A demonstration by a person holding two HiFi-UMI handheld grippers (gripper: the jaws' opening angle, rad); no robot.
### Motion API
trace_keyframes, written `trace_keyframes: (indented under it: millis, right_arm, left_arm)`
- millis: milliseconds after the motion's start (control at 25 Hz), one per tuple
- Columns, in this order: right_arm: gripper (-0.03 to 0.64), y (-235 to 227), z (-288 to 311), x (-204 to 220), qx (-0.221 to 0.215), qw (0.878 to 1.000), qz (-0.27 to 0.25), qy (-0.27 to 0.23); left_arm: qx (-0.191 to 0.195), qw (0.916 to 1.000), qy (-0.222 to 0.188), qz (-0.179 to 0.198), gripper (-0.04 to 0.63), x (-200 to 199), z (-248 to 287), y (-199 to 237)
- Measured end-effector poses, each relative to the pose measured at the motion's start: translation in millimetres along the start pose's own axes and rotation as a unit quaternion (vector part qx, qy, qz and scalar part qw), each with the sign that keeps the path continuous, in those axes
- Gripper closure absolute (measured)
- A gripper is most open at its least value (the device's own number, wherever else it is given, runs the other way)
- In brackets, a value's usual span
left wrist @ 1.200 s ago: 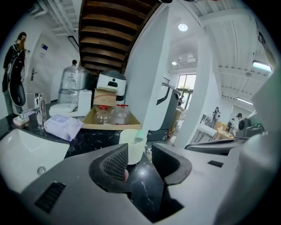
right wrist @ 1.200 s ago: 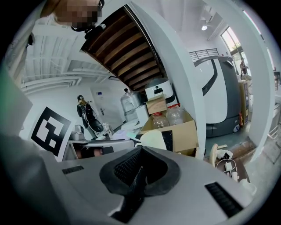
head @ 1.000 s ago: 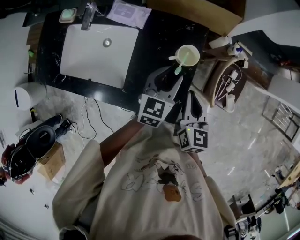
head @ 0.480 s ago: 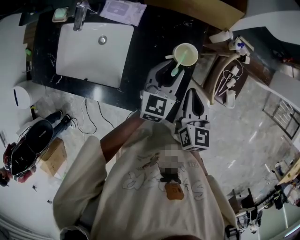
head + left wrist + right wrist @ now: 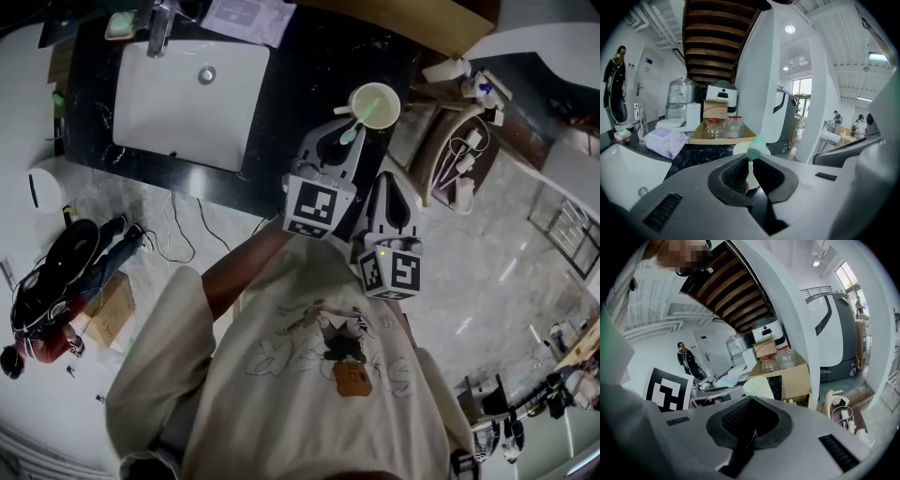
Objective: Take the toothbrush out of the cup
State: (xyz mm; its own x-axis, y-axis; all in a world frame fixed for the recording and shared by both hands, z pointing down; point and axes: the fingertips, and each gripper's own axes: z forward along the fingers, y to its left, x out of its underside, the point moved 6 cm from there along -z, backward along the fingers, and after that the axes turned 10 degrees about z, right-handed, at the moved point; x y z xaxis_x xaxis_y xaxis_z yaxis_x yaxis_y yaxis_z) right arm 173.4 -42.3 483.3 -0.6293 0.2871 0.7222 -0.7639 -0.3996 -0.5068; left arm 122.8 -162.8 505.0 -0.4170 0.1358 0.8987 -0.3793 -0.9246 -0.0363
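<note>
A pale cup (image 5: 375, 104) stands on the black counter (image 5: 300, 75), right of the sink. A toothbrush (image 5: 360, 120) with a mint-green handle leans out of it toward me. My left gripper (image 5: 345, 142) has just been closing, and its pads now press on the white shaft below the green end of the toothbrush (image 5: 755, 149). In the left gripper view the left gripper (image 5: 750, 165) points at the cup (image 5: 739, 150) just behind. My right gripper (image 5: 392, 184) hangs lower right of the cup, jaws together and empty. The right gripper (image 5: 751, 402) sees the cup (image 5: 758, 386) ahead.
A white sink (image 5: 187, 89) fills the counter's left half, with a tissue pack (image 5: 665, 141) behind it. A cardboard tray with bottles (image 5: 723, 131) stands at the counter's back. A wooden rack with chargers (image 5: 457, 159) sits right of the counter. Cables (image 5: 183, 239) trail on the floor.
The left gripper's jaws were wide apart around the toothbrush's end and have closed on it. It edged slightly toward the cup. The right gripper stayed put.
</note>
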Motion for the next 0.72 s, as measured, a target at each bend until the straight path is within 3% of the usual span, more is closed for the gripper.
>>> trace_keyframes:
  millis: [720]
  right_arm:
    - [0.603, 13, -14, -1, -0.005, 1.000, -0.008, -0.017]
  left_arm:
    - [-0.012, 0.9997, -0.020, -0.008, 0.555, -11, -25, 3]
